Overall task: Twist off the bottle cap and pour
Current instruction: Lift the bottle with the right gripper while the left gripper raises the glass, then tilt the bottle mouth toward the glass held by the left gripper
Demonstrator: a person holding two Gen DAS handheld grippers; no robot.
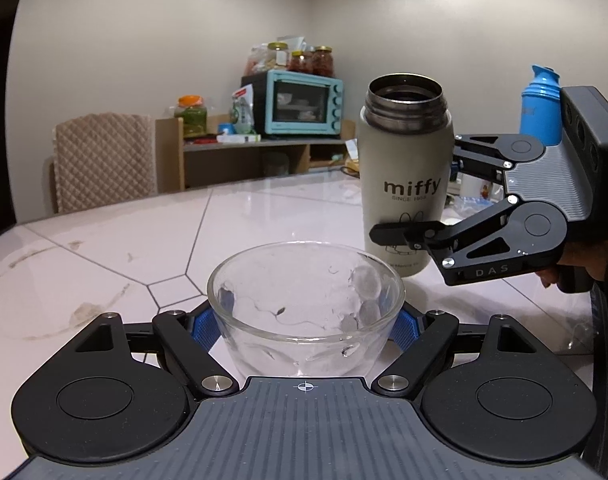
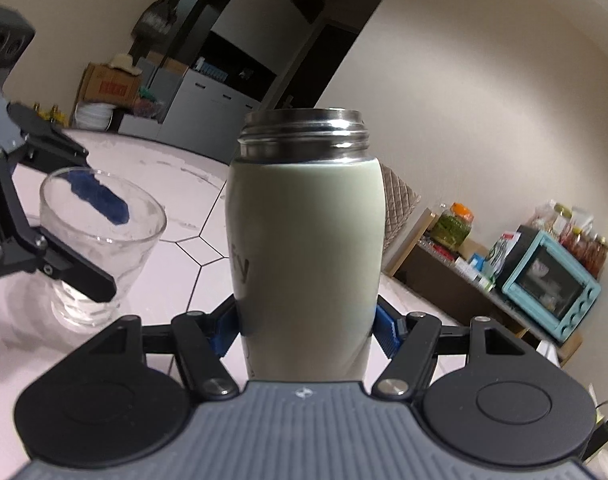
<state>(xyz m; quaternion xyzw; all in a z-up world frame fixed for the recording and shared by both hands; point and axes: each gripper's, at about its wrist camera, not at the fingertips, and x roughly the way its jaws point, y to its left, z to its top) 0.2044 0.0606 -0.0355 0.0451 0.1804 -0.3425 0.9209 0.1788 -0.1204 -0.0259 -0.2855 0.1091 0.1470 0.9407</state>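
A beige "miffy" thermos bottle stands on the white table with its steel mouth open and no cap on it. My right gripper is shut on its lower body; in the right wrist view the bottle fills the middle between the blue pads. A clear glass bowl sits in front of the bottle. My left gripper is shut on the bowl's sides. The bowl and left gripper show at the left of the right wrist view. The cap is not in view.
The white tiled table has hexagon seams and smudges at the left. A blue bottle stands behind my right gripper. A padded chair and a shelf with a teal oven stand beyond the far edge.
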